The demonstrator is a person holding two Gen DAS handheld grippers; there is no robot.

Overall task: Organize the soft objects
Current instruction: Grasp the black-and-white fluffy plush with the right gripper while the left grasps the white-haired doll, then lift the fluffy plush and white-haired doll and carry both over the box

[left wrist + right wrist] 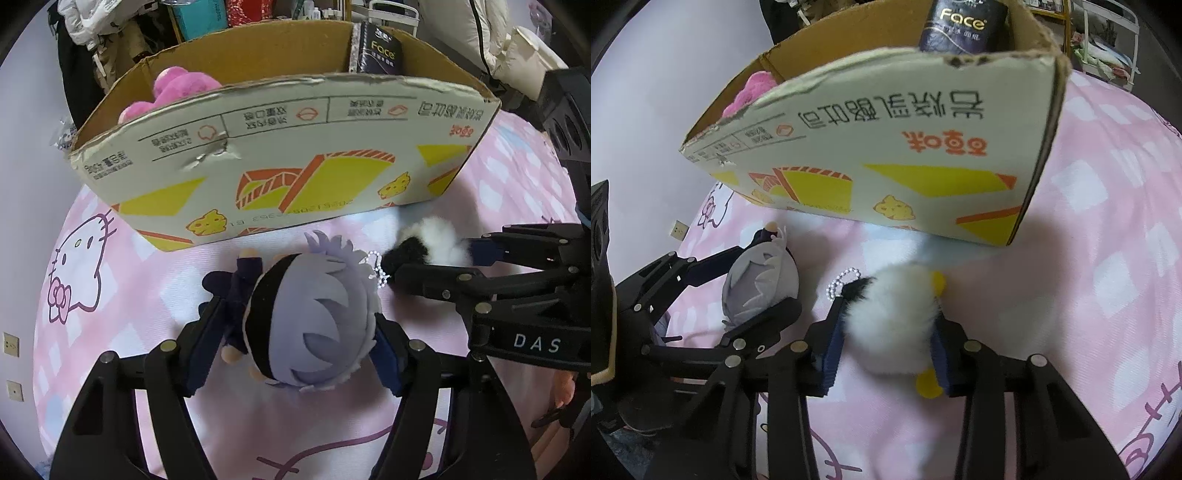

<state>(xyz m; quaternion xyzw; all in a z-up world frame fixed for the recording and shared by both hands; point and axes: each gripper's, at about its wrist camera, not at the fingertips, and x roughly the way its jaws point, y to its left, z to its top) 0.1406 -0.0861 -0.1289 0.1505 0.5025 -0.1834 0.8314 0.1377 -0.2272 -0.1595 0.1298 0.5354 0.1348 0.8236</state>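
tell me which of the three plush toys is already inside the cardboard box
The pink plush toy, at the left end of the cardboard box. The grey-haired doll and the white fluffy toy lie on the bedspread outside it, each between gripper fingers.

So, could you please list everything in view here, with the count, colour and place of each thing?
Cardboard box: one, white with yellow and orange print, open-topped, on the bedspread behind the toys.
Pink plush: one, pink, inside the box, left end.
Tissue pack: one, dark, marked Face, inside the box, right end.
Doll: one, lilac hair, dark clothes, lying before the box.
Fluffy toy: one, white with black and yellow bits, beside the doll.
Bead chain: one, silvery, on the fluffy toy.
Bedspread: one, pink with cartoon cats.
Left gripper: black, pads against the doll.
Right gripper: black, shut on the fluffy toy.
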